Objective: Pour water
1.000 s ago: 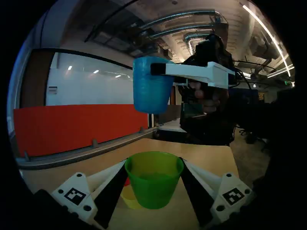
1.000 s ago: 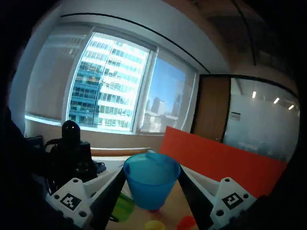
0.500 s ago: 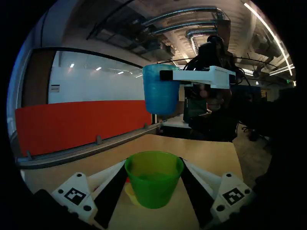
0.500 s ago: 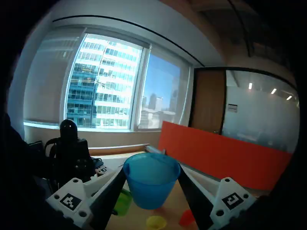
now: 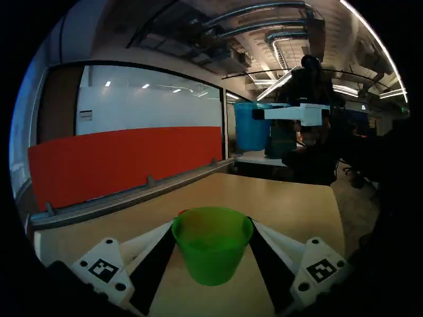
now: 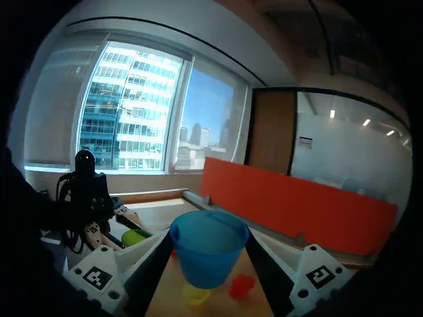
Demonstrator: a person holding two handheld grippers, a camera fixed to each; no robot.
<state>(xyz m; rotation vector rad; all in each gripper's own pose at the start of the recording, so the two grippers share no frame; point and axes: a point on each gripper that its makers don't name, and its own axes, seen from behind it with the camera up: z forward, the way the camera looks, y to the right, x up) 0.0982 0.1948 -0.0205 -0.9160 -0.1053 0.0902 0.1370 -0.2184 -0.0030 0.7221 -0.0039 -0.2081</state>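
Your left gripper [image 5: 212,232] clamps the green cup [image 5: 212,252] upright over the worktop [image 5: 285,195]. Your right gripper [image 6: 209,244] clamps the blue cup [image 6: 208,261], also upright, raised and well apart from it. No water is running. I cannot tell whether either cup holds water, so I judge the pour either finished or not begun.

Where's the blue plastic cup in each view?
Left gripper view: blue plastic cup right of centre, upper half, clamped in the far right gripper, beyond the green plastic cup.
Right gripper view: blue plastic cup bottom centre, between that gripper's own fingers.
Shared landmark: long orange wall panel.
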